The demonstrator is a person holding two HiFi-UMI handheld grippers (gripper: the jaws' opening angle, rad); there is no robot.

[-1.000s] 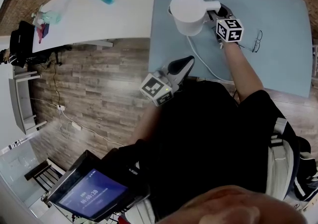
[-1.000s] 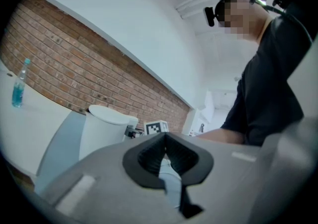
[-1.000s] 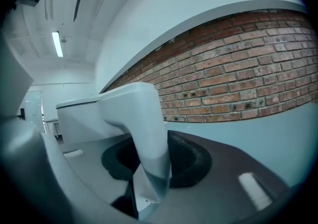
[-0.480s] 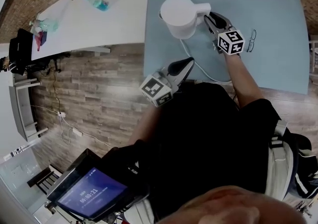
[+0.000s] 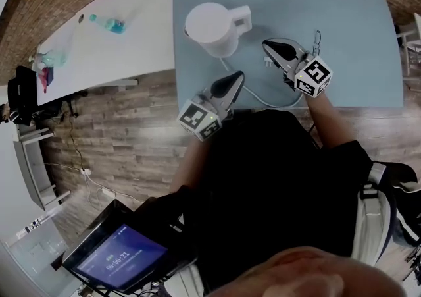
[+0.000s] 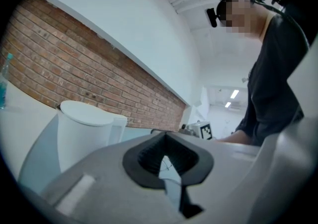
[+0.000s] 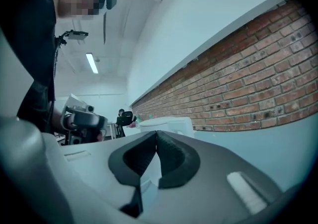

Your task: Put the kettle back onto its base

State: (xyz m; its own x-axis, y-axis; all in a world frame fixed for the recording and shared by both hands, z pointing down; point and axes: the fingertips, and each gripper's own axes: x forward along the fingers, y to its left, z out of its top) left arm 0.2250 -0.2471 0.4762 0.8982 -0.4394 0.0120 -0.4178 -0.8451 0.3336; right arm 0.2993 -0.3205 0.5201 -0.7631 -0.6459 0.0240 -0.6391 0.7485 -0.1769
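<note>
The pale blue worktop (image 5: 355, 19) carries the white kettle (image 5: 210, 26), which stands upright near its left edge with the handle turned to the right. The right hand-held gripper (image 5: 270, 45) hangs over the worktop just right of the kettle and clear of it. Its jaws have just closed tip to tip on nothing. The left hand-held gripper (image 5: 235, 80) hovers at the near edge, its tips also together and empty. A white cord (image 5: 253, 96) runs out from under the kettle. Glasses (image 5: 316, 41) lie beside the right hand-held gripper.

Kettle (image 5: 212, 27) on table (image 5: 348, 39), left gripper (image 5: 237, 76) before it, right gripper (image 5: 267, 44) at its right, bottle (image 5: 107, 23) on left table (image 5: 131, 45).
</note>
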